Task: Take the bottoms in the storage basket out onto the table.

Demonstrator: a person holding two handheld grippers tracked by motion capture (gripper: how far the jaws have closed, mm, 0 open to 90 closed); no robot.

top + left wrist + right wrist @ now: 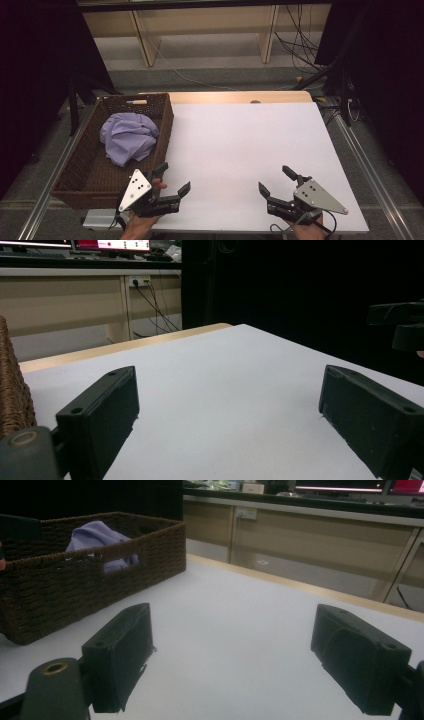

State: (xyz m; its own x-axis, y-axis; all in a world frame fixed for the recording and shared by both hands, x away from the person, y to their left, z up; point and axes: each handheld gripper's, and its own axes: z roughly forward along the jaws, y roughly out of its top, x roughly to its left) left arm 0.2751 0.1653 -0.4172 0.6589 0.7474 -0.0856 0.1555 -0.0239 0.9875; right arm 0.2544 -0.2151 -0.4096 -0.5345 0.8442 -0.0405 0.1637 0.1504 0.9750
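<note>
A crumpled lilac cloth (128, 136) sits bunched inside the brown wicker basket (77, 165), which stands at the left edge of the white worktop (245, 150), and neither tool is on it. The left gripper (173, 178) hovers just beside the basket's near right corner, jaws spread wide with nothing between them, pointing out across the bare worktop. Well apart from the basket, near the front edge, the right gripper (276, 179) is likewise splayed wide and empty, its jaws angled back toward the basket. From the right gripper view, the cloth (97, 537) peeks above the basket's rim (90, 550) and through its handle slot. Between the basket and the right gripper the whole white surface lies open, running back to a wooden strip (240, 97) at the far edge.
</note>
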